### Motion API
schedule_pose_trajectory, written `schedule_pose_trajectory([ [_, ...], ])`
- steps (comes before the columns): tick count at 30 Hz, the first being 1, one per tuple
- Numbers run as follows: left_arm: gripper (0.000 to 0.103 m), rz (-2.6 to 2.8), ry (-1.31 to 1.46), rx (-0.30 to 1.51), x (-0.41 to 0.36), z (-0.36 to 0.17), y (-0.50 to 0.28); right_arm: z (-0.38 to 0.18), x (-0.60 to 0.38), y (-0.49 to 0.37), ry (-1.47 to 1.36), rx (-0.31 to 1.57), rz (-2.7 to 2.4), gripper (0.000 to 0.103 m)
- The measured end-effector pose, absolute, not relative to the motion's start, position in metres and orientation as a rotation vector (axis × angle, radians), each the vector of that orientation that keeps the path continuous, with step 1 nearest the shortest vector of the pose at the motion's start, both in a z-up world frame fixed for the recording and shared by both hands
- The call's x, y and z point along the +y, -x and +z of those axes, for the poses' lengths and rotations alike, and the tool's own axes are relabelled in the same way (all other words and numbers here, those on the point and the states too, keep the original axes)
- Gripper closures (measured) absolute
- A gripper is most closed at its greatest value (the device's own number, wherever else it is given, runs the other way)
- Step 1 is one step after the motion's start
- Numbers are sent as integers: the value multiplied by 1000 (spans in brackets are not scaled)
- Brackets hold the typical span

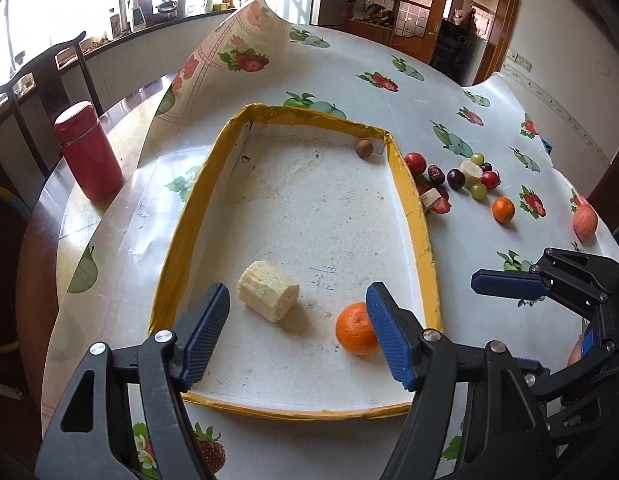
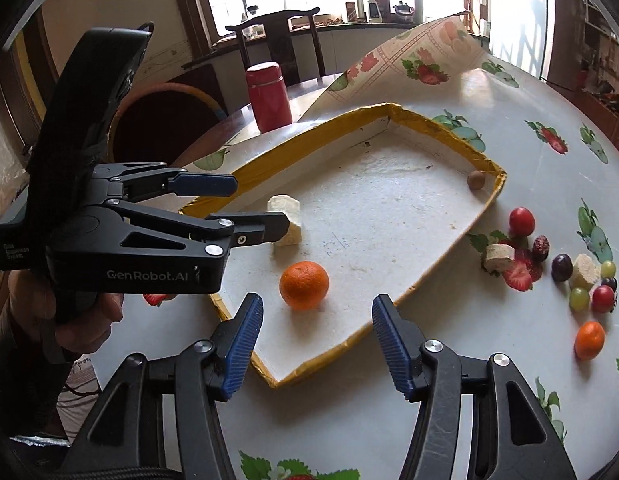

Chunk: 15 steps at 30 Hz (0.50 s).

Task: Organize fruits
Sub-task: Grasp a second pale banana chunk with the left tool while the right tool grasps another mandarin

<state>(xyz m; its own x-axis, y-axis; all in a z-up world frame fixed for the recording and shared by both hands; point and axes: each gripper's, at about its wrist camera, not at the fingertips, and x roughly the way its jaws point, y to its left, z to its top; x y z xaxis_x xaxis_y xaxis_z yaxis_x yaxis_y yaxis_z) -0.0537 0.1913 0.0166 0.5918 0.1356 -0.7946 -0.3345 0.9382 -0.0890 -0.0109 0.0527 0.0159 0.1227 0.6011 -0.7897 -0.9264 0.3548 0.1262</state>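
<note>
Yellow tape edged the shallow tray (image 1: pixel 413 216), and from the left wrist view the left gripper (image 1: pixel 297 312) stood wide apart and empty over it, a banana piece (image 1: pixel 268 295) between its fingers and a mandarin (image 1: pixel 355 329) by the right pad. From the right wrist view the right gripper (image 2: pixel 317 322) gaped empty just short of that mandarin (image 2: pixel 304 285); loose fruits (image 2: pixel 581 276) lay outside the tray on the tablecloth (image 2: pixel 509 360).

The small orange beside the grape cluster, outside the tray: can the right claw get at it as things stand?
Probably yes. The small orange lies alone on bare tablecloth, clear of the grapes, and the right claw is open and empty.
</note>
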Motion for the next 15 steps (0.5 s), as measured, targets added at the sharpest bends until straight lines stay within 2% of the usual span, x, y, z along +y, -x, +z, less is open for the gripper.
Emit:
schedule_pose_trajectory([
  [15,33,172,169,905,119,25,27,28,-49,-38,322,897,977,43],
])
